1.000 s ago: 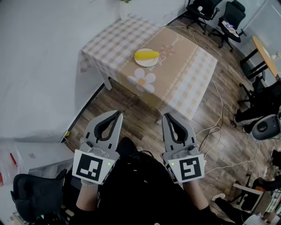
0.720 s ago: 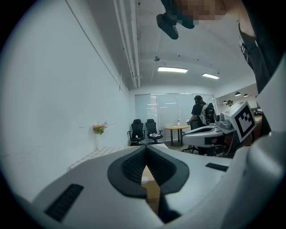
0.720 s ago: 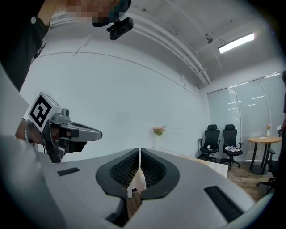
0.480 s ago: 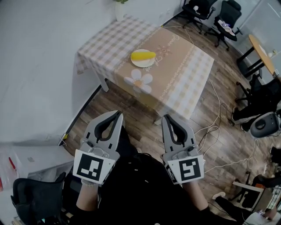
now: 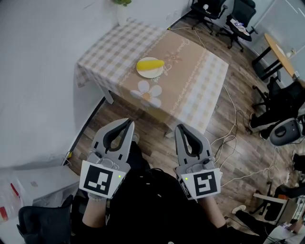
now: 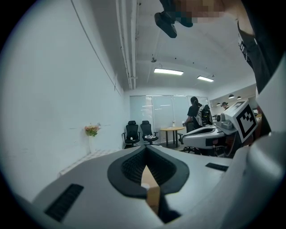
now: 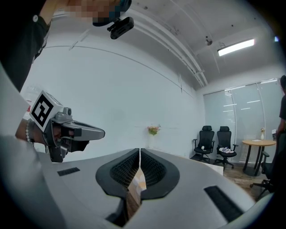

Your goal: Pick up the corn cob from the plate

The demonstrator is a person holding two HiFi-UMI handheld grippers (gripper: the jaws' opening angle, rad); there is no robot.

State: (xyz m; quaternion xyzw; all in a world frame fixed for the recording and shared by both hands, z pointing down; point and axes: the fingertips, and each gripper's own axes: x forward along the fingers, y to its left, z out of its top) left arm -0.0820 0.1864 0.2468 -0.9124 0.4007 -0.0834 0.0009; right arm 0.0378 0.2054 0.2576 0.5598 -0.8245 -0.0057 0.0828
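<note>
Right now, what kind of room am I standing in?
Most likely an office or lab workroom. Black swivel chairs stand at the far end, a round meeting table sits by glass partitions, and loose cables trail over the wood floor.

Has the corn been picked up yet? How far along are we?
Nothing done: the corn cob lies on its plate on the table. In hand: left gripper and right gripper, jaws shut, empty, far from it. Left: approach, open, grasp, lift.
</note>
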